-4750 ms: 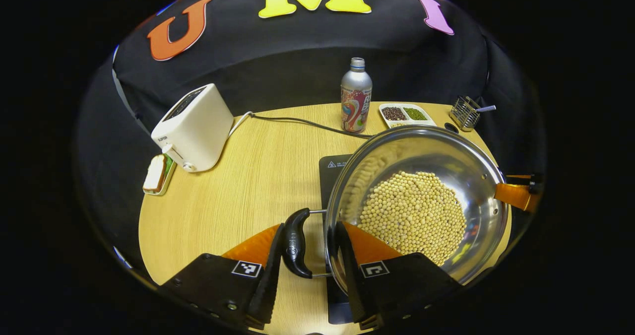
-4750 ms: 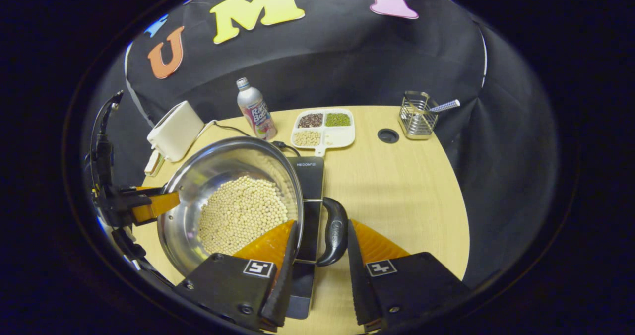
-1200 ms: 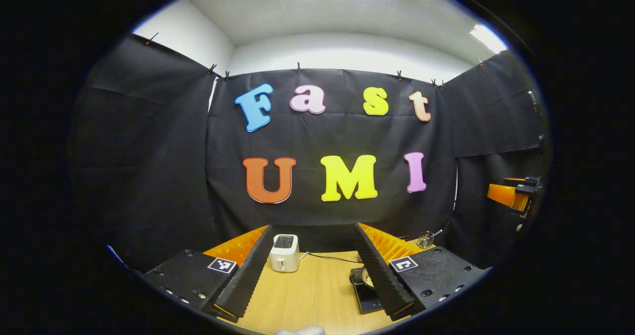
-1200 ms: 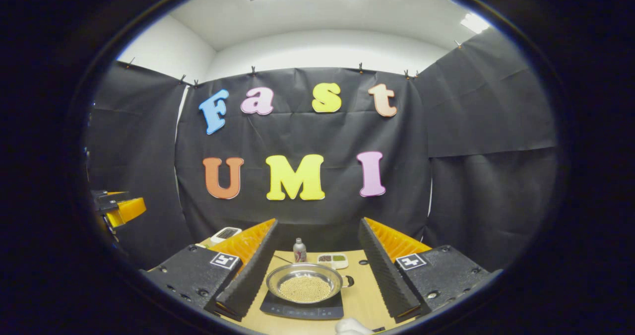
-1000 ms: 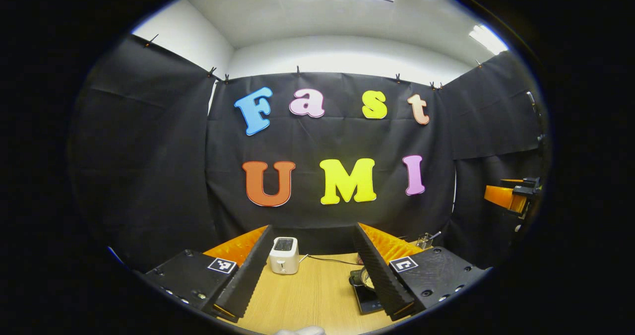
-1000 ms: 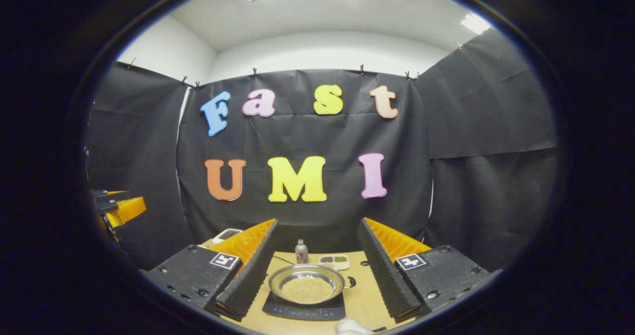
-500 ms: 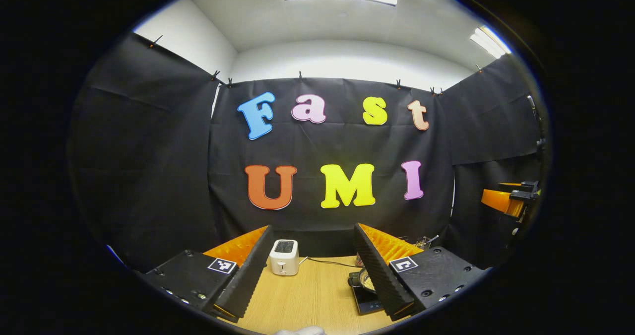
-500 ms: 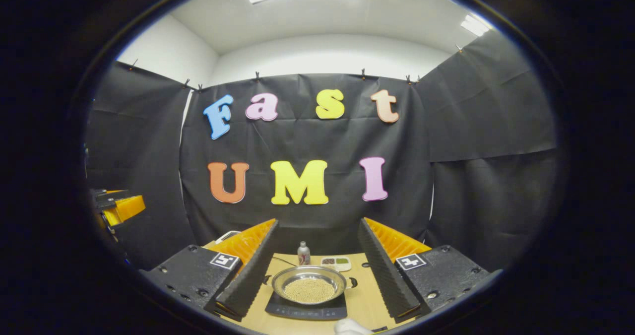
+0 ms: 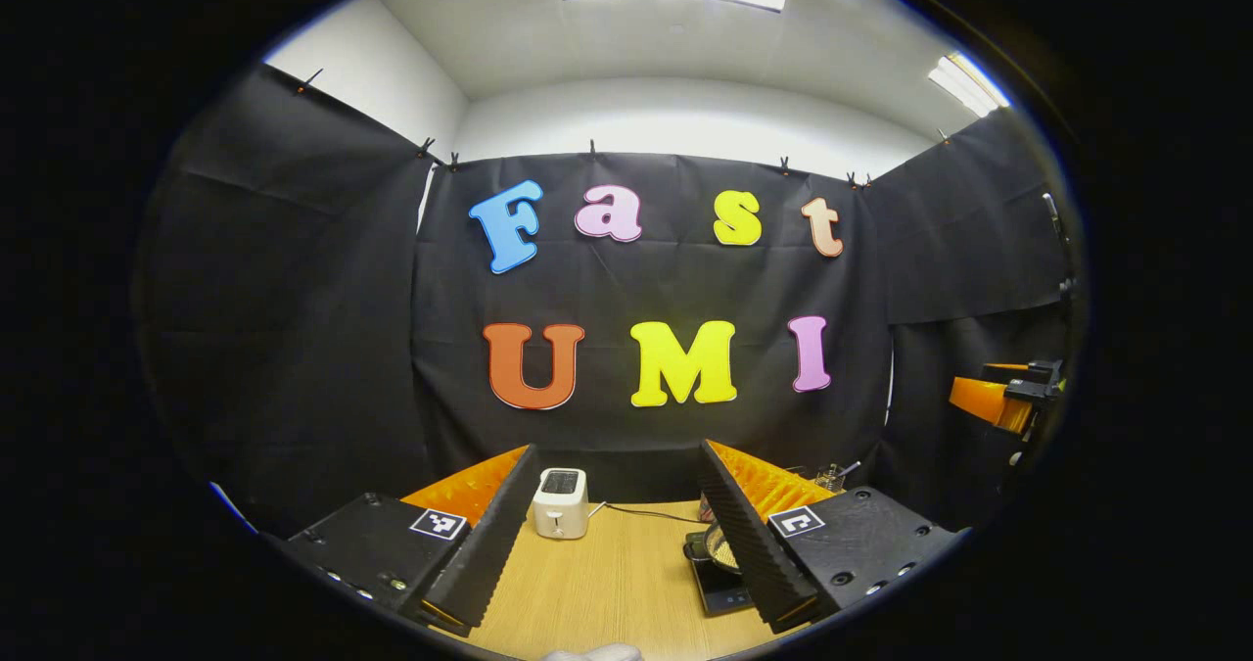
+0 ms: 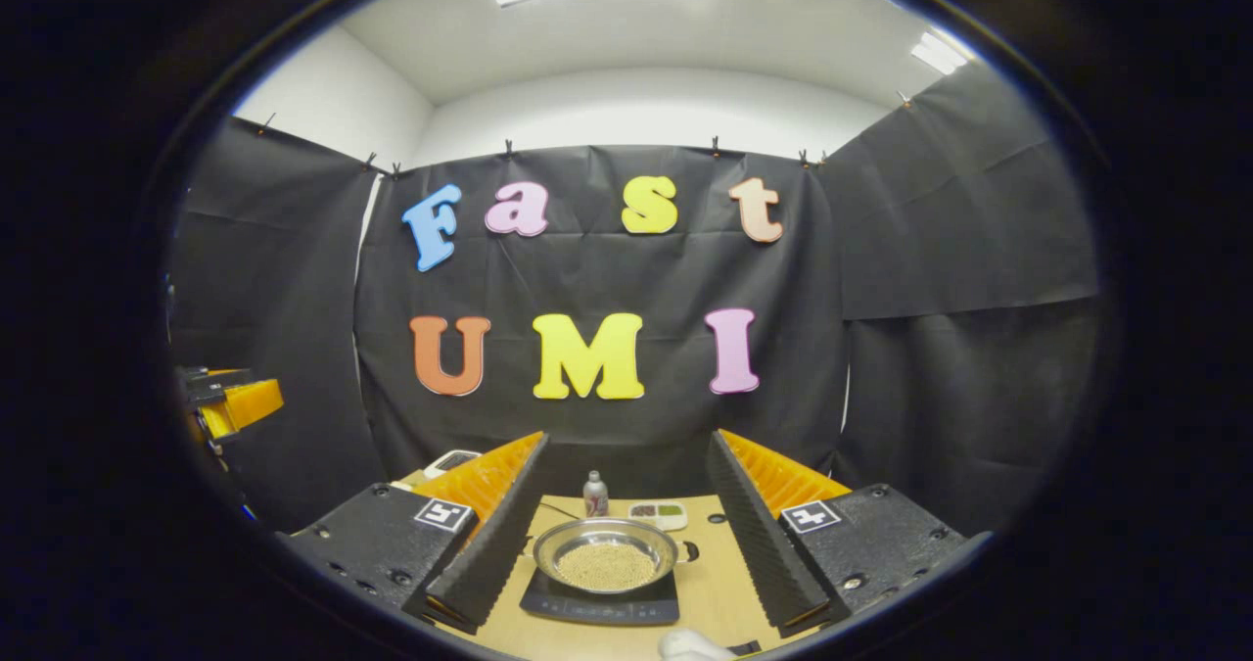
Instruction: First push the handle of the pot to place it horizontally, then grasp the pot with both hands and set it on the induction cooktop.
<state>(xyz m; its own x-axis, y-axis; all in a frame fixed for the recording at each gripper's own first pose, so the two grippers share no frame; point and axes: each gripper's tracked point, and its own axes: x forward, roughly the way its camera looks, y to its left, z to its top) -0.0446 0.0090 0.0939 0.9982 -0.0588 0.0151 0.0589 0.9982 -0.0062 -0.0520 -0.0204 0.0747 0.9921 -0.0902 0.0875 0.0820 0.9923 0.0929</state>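
Here, both grippers hang raised & pulled back from the table, jaws spread wide, nothing between them. In the right gripper view the right gripper (image 10: 617, 534) frames the scene: w/ its two fingers (image 10: 489, 543) apart at the bottom, the wooden table (image 10: 719, 583) lies beyond. A small white object at the near table edge, bottom centre, is too cut off to identify. Next, the steel pot (image 10: 605, 553) sits squarely on the black induction cooktop (image 10: 599, 605), its bowl holding pale beans (image 10: 605, 565); one dark side handle (image 10: 690, 550) sticks out to the view's right, level w/ the rim. Behind the pot stand a bottle (image 10: 594, 495) & a white divided dish (image 10: 658, 514) of dark and green grains, just beside each other. A white toaster (image 10: 448, 461) peeks over the left finger.

In the left gripper view the left gripper (image 9: 612, 534) is likewise wide open over bare tabletop. The pot (image 9: 722, 546) and cooktop (image 9: 719, 588) show partly behind its right finger, at the view's right. Farther back the toaster (image 9: 561, 502) stands upright near the table's rear edge, a dark cable (image 9: 646, 514) trailing from it toward the cooktop side. A wire utensil rack (image 9: 832, 475) sits at the far right corner. The other gripper (image 9: 1003, 399) appears at that view's right rim, held well off the table; its opening can't be judged from there.
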